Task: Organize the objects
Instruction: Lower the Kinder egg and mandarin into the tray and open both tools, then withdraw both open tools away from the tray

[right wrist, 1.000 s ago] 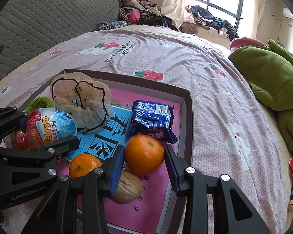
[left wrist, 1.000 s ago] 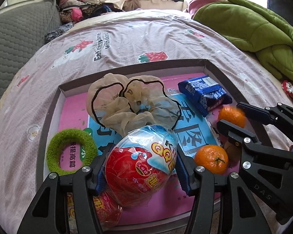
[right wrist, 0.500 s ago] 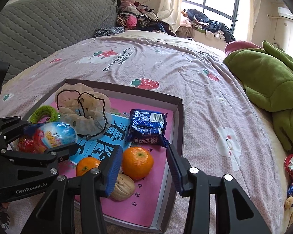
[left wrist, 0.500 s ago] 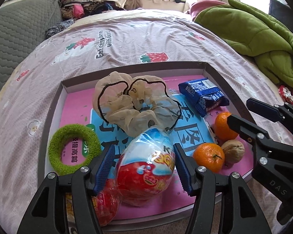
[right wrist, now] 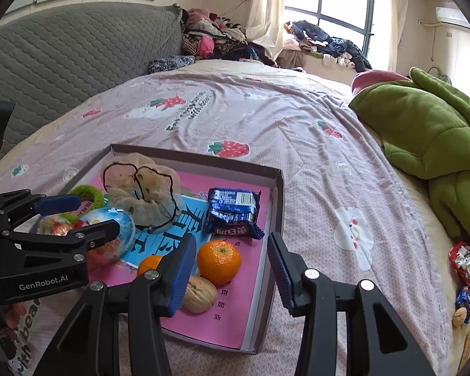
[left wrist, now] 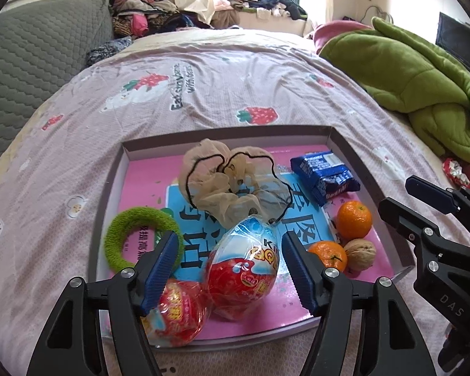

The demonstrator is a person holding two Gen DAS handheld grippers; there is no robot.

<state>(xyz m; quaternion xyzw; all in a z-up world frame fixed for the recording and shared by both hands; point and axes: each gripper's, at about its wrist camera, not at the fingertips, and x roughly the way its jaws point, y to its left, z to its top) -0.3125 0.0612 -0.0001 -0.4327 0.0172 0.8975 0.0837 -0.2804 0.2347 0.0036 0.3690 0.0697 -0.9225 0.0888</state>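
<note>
A shallow box lies on the bed. In it are a red and blue wrapped egg, a second wrapped egg, a green ring, a beige scrunchie, a blue snack pack, two oranges and a walnut. My left gripper is open, above and behind the egg. My right gripper is open, above the orange and walnut.
A green blanket is heaped at the right. Wrapped snacks lie on the bed at the right edge. A grey quilted headboard and a clothes pile stand beyond the bed.
Both grippers opened, let go of the egg and the orange into the box, and drew back and up.
</note>
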